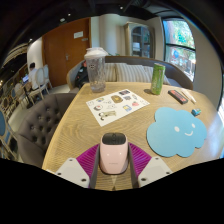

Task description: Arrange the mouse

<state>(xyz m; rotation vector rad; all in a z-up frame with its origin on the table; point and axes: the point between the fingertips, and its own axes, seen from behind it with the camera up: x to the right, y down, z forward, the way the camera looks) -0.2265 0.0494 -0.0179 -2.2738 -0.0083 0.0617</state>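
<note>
You have a broad wooden desk [95,125] ahead of you, its left edge running diagonally away toward a grey tufted sofa [35,122] that sits just beside it, and its far edge meeting a cushioned bench [125,72] along the back. The widest bare stretch of wood lies ahead of the tongs [113,172] and off to their left, between them and the white sticker sheet [117,103] that lies flat near the middle of the desk. To your right, a blue cloud-shaped mouse pad [177,130] lies flat close to the desk's right edge, just beside the right finger. Farther back, a clear plastic tumbler with a lid [96,69] stands upright near the far left edge, a green can [157,78] stands upright near the far right, and a small dark flat object [178,96] lies beyond the cloud pad; I can't tell what it is. The mouse [113,156] sits between your fingers, pale pink and white with a dark mark at its top, its rounded back facing you. The magenta pads [139,161] flank it closely on both sides, but whether they press on it or leave a gap cannot be told.
</note>
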